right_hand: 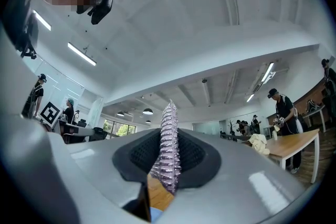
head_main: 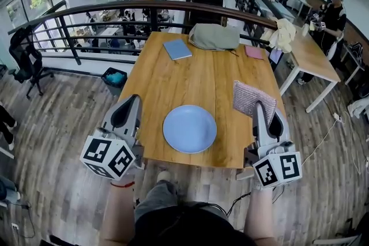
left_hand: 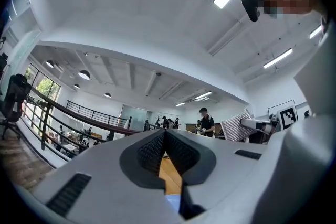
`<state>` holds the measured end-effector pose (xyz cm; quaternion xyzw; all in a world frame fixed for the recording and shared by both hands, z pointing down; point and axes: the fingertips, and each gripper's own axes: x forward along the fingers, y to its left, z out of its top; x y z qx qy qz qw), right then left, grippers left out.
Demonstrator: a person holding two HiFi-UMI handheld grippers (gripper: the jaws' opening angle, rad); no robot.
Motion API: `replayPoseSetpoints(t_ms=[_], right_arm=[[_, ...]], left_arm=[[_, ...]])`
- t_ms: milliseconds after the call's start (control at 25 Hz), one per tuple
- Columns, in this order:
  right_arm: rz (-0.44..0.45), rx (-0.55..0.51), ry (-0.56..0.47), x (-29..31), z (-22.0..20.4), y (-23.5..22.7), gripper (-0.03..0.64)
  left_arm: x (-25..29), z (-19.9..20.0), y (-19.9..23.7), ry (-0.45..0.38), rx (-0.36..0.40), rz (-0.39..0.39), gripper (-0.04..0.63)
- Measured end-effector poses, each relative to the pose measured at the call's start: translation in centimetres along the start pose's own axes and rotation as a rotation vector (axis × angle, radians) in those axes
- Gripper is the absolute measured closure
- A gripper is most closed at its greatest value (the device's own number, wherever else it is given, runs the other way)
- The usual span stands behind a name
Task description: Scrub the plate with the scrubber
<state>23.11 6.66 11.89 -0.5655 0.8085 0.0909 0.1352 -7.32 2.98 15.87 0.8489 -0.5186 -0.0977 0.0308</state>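
A pale blue plate lies near the front edge of the wooden table. My right gripper is raised at the table's front right, shut on a flat pinkish-grey scrubber that stands up from its jaws. The right gripper view looks along the scrubber edge-on, pinched between the dark pads. My left gripper hovers at the table's front left, left of the plate, shut with nothing in it. Both point slightly upward.
At the table's far end lie a blue notebook, a grey-green folded bag and a pink booklet. A curved railing runs behind the table. A second wooden table with people near it stands to the right.
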Motion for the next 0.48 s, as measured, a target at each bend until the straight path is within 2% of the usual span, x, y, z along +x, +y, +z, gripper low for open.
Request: replayPoseSetpoints(t_ms=[240,480], right_arm=[[0.043,0.011,-0.039,0.5,1.0,1.1,0.535],[0.08,0.03,-0.025,1.3,-0.4,2.5,0.535]], left_arm=[[-1.0,1.5,0.0,-0.035,-0.021,0.013,0.6],[-1.0,0.9,0.7,-0.015,-0.033,0.015,0.6]])
